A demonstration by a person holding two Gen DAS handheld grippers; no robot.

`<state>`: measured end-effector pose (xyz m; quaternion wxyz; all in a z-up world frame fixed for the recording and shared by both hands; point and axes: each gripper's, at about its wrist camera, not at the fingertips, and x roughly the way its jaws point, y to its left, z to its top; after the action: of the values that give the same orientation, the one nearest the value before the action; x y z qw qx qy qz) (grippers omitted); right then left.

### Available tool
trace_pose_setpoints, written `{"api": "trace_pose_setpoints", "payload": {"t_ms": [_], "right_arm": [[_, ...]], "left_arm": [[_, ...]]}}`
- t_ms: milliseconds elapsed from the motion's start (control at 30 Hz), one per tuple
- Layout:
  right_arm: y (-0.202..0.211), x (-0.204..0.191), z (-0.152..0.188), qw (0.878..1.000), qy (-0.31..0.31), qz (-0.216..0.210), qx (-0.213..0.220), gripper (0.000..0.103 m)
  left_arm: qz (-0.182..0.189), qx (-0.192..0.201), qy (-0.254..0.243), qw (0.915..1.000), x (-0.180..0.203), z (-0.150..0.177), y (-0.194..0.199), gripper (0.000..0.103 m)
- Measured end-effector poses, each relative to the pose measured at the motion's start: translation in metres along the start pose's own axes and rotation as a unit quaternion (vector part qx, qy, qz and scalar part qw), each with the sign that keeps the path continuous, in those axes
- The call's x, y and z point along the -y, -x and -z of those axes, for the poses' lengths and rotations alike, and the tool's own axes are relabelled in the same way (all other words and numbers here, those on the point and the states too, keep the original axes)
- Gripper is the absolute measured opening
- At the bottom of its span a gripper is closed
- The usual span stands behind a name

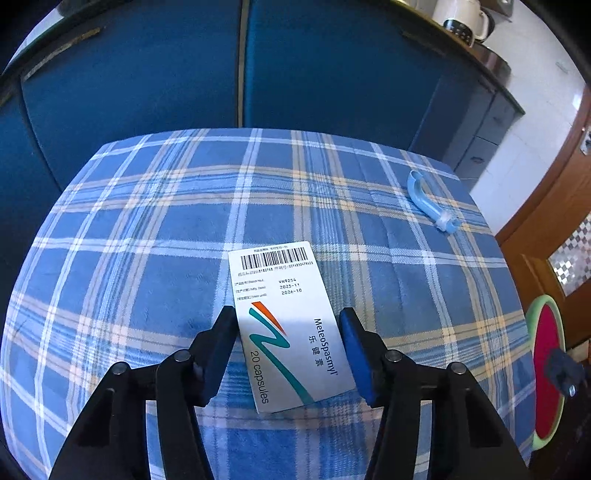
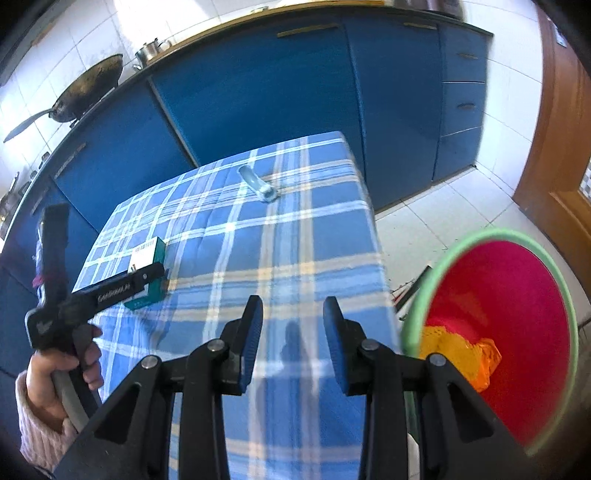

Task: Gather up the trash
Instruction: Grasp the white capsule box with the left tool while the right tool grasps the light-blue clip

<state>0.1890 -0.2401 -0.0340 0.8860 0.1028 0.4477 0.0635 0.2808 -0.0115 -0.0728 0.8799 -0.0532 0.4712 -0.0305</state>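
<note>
your left jaws stand apart around the medicine box (image 1: 286, 325) on the tabletop (image 1: 147, 258), your right jaws apart, empty.

A table under a blue plaid cloth (image 2: 295, 236) stands near glossy blue kitchen cabinets (image 2: 258, 92) along the far side. White floor tiles (image 2: 443, 214) lie to the right, before a brown wooden door (image 2: 561, 166). White wall tiles (image 2: 92, 33) catch bright daylight.

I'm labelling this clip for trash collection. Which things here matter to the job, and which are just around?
Job: medicine box, blue plastic tube, red bin, left claw.
Around: wok, kettle, blue cabinets.
</note>
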Motion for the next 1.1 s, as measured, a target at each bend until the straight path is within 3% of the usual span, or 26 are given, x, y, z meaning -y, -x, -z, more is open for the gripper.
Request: {"api": "trace_pose_setpoints", "payload": {"t_ms": [467,600,1100], "right_arm": [[-0.081,-0.033,-0.060,0.999,0.032,0.016,-0.017,0.037],[-0.100,-0.035,-0.074,0.999,0.039,0.022,-0.021,0.037],[-0.143,-0.046,-0.103,0.997,0.070,0.030,-0.022,0.037]], "left_arm": [[-0.003,0.033,0.010,0.9994,-0.040,-0.035,-0.003,0.058],[-0.014,0.036,0.011,0.9992,-0.045,-0.034,-0.010,0.058],[0.004,0.029,0.028,0.9992,-0.054,-0.029,-0.019,0.058]]}}
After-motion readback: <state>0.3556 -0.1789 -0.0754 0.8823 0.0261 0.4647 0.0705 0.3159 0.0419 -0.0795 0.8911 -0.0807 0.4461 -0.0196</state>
